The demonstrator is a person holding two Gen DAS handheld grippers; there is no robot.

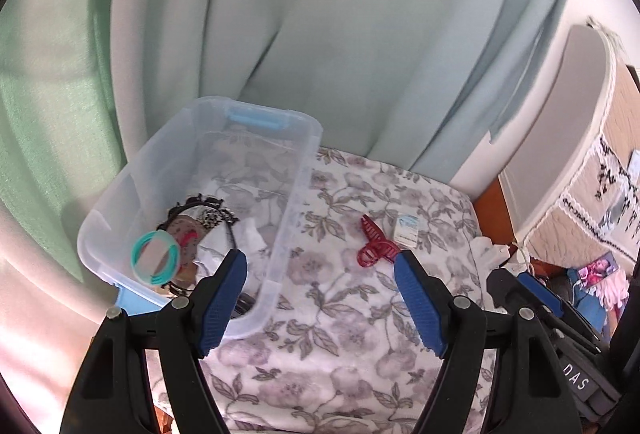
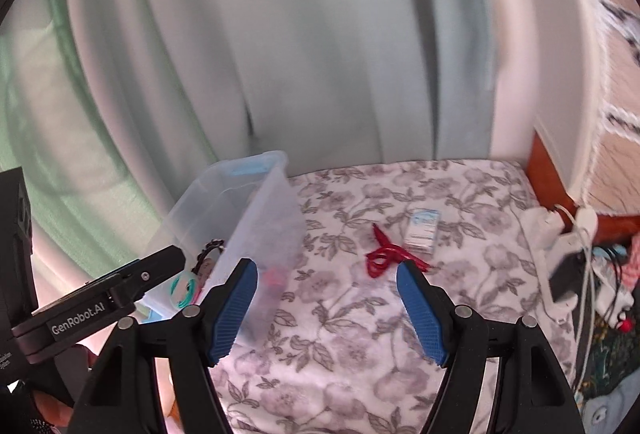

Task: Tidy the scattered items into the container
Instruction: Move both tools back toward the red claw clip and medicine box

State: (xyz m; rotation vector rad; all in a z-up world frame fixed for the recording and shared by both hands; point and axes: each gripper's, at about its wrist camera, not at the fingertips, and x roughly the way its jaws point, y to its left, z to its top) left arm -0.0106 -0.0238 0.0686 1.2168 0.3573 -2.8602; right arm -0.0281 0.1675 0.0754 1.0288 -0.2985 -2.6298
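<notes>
Pale green curtains (image 1: 320,34) hang behind a bed covered with a white blanket printed with grey flowers (image 1: 340,334), and a wooden bed frame edge (image 2: 548,178) shows at the far right corner. On the left part of the bed stands a clear plastic storage container with light blue latches (image 1: 296,190), open at the top. Inside it, at the near end, lie a bundle of teal elastic hair bands around a pink card (image 1: 154,260), a black headband with a dark trim (image 1: 208,210) and some further small items that are too tangled to tell apart. To the right of the container, well clear of its wall, a dark red plastic hair claw clip (image 1: 376,246) rests on the blanket, and just beside it on the far right side lies a small white and blue packet (image 1: 407,230). The left claw (image 1: 320,298) hovers near the container's near right corner, its blue-padded fingers (image 1: 222,306) standing apart with nothing between them. The right claw (image 2: 324,310) hangs over the blanket in front of the red clip, its fingers likewise spread and empty. At the far right edge, a white power strip with cables (image 2: 560,234) sits beside the bed.
</notes>
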